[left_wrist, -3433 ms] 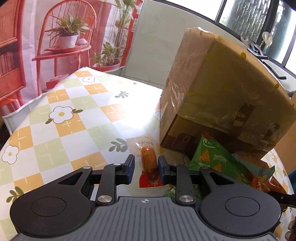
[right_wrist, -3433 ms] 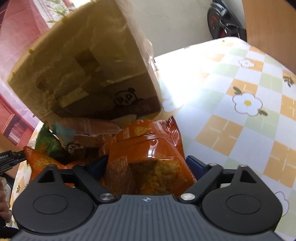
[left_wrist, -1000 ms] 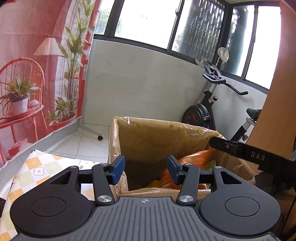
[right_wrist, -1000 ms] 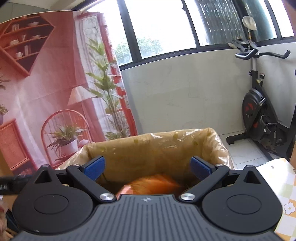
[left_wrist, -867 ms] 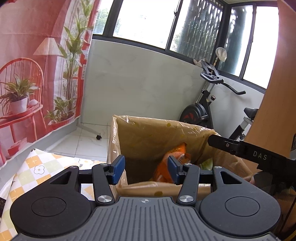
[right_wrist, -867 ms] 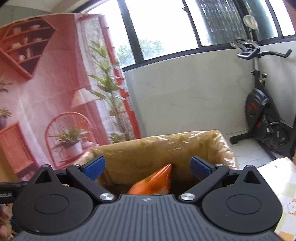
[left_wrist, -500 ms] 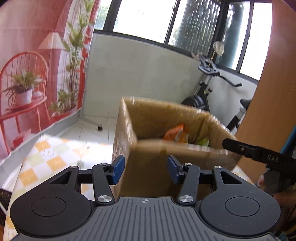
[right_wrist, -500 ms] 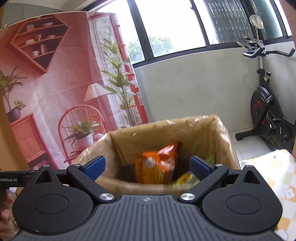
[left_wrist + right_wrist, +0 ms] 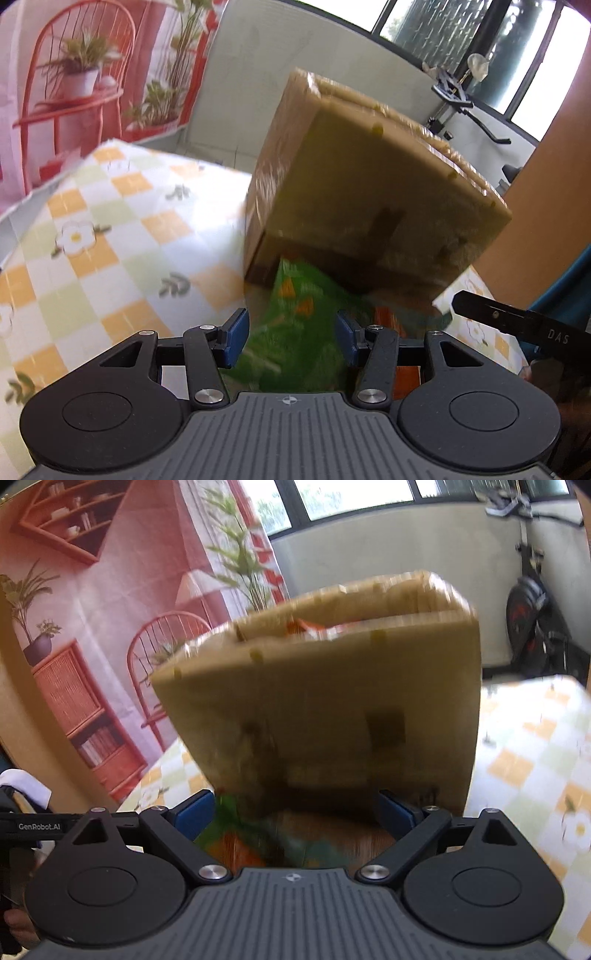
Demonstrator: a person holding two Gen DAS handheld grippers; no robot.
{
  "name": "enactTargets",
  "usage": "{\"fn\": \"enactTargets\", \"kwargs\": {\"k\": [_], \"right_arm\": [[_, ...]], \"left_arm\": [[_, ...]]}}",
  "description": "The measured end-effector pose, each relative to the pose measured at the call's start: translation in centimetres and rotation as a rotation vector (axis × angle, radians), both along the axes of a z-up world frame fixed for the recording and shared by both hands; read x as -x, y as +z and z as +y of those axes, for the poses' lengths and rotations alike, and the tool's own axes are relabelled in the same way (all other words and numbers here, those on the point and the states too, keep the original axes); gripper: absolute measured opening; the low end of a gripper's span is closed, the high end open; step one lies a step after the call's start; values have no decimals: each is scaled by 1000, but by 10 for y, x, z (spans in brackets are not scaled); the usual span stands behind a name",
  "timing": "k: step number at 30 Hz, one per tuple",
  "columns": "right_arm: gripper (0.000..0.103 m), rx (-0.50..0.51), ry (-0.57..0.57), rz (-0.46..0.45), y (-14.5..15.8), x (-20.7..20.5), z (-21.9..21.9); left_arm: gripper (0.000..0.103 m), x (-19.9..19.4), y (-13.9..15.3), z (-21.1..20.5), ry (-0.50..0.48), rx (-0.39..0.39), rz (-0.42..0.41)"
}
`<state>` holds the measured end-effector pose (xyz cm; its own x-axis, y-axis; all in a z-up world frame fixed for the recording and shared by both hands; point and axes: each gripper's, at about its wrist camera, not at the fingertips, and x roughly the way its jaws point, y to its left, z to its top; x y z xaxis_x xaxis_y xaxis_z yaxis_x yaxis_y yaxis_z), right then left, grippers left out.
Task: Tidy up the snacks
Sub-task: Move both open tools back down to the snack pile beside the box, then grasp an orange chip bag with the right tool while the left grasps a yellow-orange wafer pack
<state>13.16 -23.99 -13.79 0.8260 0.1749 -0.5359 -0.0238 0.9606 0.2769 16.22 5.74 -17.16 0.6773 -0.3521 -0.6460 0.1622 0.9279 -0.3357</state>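
Observation:
A tall brown cardboard box point(image 9: 373, 184) stands on the checked tablecloth; it also shows in the right wrist view point(image 9: 332, 709), with an orange snack bag point(image 9: 314, 626) peeking over its rim. A green snack bag point(image 9: 291, 332) lies in front of the box, right under my left gripper point(image 9: 291, 334), which is open and empty. My right gripper point(image 9: 295, 812) is open wide and empty, above blurred green and orange snack packets point(image 9: 258, 838) at the foot of the box. Both views are motion-blurred.
The table point(image 9: 110, 229) has a yellow, green and white flowered cloth. An exercise bike point(image 9: 532, 602) stands behind. A wooden panel point(image 9: 546, 184) rises at the right. The other gripper's arm point(image 9: 517, 321) shows at the right edge.
Both grippers dropped from above the box opening, where the orange bag fell in, down to table level in front of the box. Both stay open.

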Motion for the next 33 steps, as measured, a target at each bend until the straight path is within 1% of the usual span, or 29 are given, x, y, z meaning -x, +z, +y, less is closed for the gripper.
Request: {"fn": "enactTargets", "kwargs": {"k": [5,12,24,33], "right_arm": [[95,-5,-15,54,-16,12,-1],[95,-17,-7,93,-27,19,2],[95,-23,-7,128,-45,33,9],[95,-31,-1,113,-49,42,11]], "left_arm": [[53,14,-13,-7,-24,5,32],[53,32,-31,-15,-47,8,74],[53,55,-42,-27,-94,7,99],[52,63,-48,-35,-108,-2,151]]}}
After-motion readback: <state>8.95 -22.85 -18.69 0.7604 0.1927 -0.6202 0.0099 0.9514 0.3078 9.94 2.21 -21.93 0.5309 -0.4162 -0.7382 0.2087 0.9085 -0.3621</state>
